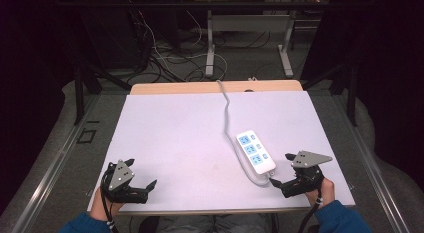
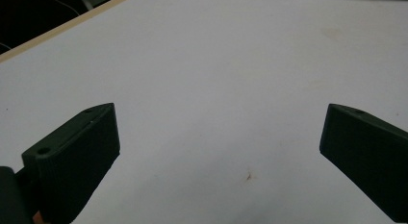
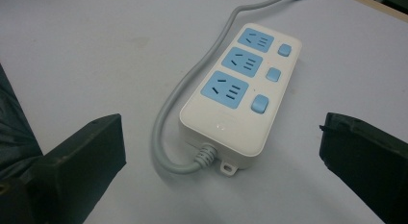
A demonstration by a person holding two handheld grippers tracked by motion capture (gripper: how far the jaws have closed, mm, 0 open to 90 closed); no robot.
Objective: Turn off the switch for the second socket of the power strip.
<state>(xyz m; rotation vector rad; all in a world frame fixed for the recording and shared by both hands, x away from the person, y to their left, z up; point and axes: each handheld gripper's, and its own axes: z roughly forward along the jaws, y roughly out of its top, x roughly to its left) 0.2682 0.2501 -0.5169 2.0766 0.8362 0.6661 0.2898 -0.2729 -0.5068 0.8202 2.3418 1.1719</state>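
A white power strip (image 1: 255, 151) (image 3: 241, 94) with three blue sockets and three blue switches lies on the right half of the white table (image 1: 180, 138). Its grey cable (image 1: 227, 110) (image 3: 166, 123) loops from the near end and runs away over the far edge. My right gripper (image 1: 281, 168) (image 3: 219, 152) stands open just short of the strip's near end, jaws wide and nothing between them. My left gripper (image 1: 141, 173) (image 2: 219, 152) rests open at the table's front left corner over bare surface.
A wooden strip (image 1: 215, 87) borders the table's far edge. Beyond it lie tangled cables on the floor (image 1: 170, 58) and the metal legs of another table (image 1: 210, 48). A small brown mark (image 2: 248, 176) shows on the white surface between the left jaws.
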